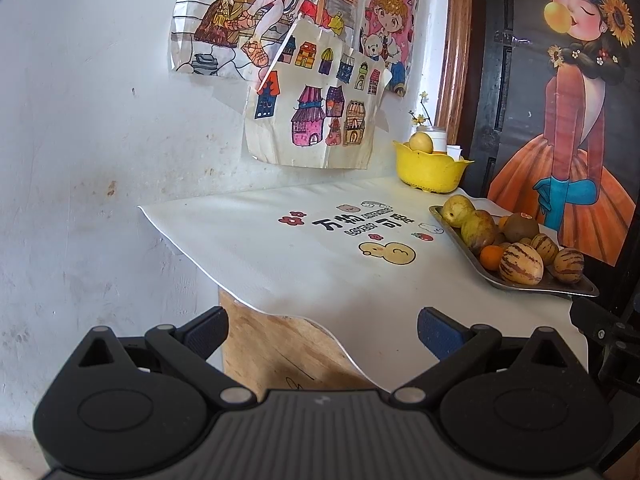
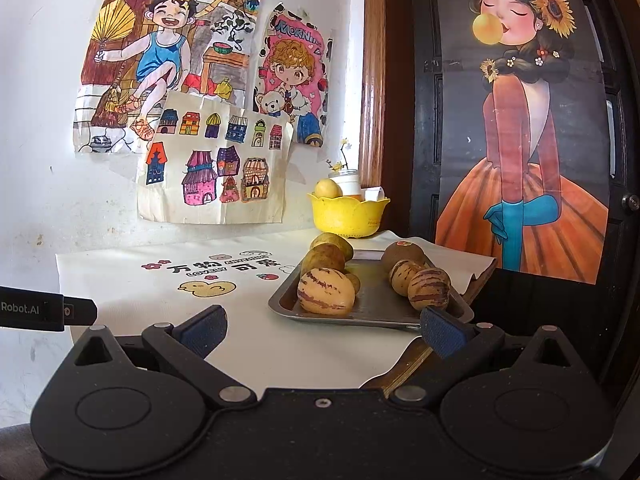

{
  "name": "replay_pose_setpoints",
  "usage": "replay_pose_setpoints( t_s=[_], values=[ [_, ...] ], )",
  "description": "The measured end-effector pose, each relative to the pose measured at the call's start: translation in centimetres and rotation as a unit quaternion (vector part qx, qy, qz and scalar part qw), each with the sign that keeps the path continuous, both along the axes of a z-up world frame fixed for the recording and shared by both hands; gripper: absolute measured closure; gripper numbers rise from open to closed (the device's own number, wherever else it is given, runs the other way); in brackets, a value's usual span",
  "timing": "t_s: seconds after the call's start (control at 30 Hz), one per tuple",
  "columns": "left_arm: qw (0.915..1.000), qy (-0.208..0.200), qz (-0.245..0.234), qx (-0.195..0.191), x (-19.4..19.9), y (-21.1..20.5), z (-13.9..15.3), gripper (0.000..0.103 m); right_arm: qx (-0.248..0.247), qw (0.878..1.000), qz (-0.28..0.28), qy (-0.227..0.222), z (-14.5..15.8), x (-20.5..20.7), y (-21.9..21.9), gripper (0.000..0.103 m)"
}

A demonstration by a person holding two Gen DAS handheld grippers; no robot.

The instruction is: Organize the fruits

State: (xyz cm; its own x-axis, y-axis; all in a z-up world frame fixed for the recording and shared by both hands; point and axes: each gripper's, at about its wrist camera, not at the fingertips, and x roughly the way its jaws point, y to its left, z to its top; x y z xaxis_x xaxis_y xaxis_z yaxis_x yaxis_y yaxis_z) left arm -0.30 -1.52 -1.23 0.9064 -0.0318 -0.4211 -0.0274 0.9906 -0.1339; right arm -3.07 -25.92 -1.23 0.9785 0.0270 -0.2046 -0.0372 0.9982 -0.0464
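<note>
Facing the metal tray (image 2: 372, 312) from just short of its near rim: right gripper (image 2: 322, 330), jaws spread wide, nothing between them. Right finger pad (image 2: 442, 330) overlapping the tray's near right corner in view; contact not confirmable.

Fruit location: piled on the tray, on the white printed tablecloth (image 2: 160, 292), right side of the table. Nearest item: striped melon (image 2: 326, 292), front left of the tray, directly ahead of the right gripper and slightly above the jaw line in view. Long axis lying roughly crosswise to the approach, so the jaws would close along the longer dimension unless rotated; judged graspable given the wide opening. Two further striped fruits (image 2: 428, 288) at the tray's front right, touching each other. Brownish pears and a kiwi behind.

Probable destination: yellow basket (image 2: 346, 212), beyond the tray against the wall, already holding one yellow fruit (image 2: 328, 189).

Left gripper (image 1: 322, 332): likewise spread apart and empty, hovering at the table's near edge, tray well off to its right (image 1: 520, 284).

Nearer tool to the fruit: right. Expected next move: straight advance onto the nearest melon.
</note>
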Motion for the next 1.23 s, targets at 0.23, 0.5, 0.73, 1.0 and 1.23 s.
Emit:
replay_pose_setpoints(
  t_s=[0.23, 0.5, 0.73, 1.0, 1.23],
  values=[
    [1.0000, 0.000, 0.000, 0.000, -0.01, -0.01, 0.00, 0.000, 0.000, 1.000, 0.000, 0.000, 0.00, -0.01, -0.05, 0.001],
    [1.0000, 0.002, 0.000, -0.001, -0.01, -0.05, -0.06, 0.000, 0.000, 1.000, 0.001, 0.000, -0.02, 0.01, -0.10, 0.001],
    [0.9997, 0.020, -0.005, 0.015, 0.17, -0.57, -0.23, 0.000, 0.000, 1.000, 0.001, 0.001, -0.03, -0.04, -0.10, 0.001],
    [0.9997, 0.019, -0.014, 0.012, 0.04, -0.69, -0.10, 0.000, -0.001, 1.000, 0.001, 0.001, -0.05, -0.05, -0.08, 0.001],
    [0.9996, 0.020, -0.012, 0.013, 0.04, -0.55, -0.05, 0.000, -0.001, 1.000, 0.000, 0.001, -0.05, -0.07, -0.03, 0.001]
  ],
)
